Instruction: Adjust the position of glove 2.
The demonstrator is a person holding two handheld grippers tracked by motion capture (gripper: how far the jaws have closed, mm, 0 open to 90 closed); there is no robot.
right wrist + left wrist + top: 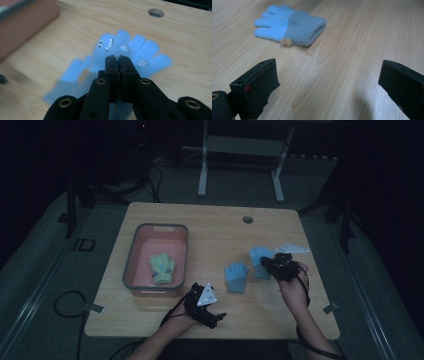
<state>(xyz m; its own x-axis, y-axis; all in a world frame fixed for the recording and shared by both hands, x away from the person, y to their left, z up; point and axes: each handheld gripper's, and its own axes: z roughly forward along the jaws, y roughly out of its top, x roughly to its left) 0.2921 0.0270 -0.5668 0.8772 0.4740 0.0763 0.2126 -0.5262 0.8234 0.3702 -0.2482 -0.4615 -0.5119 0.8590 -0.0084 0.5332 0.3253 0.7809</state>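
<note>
**Blue glove pinched in my right jaws**

Light-blue knitted glove with a toothy cartoon face (117,47): my right gripper (119,60) has its jaws pressed narrow on it, and the fabric hangs from them over the pale wooden tabletop (210,240). In the high view that gripper (272,264) sits right of centre. A second blue knitted glove with a darker cuff (292,26) lies flat on the wood, just left of the held one. My left gripper (216,316) rests near the front edge, jaws wide apart with nothing between them. A pink plastic tub with a grey rim (131,255) at the left holds a green knitted glove (162,267).
</note>
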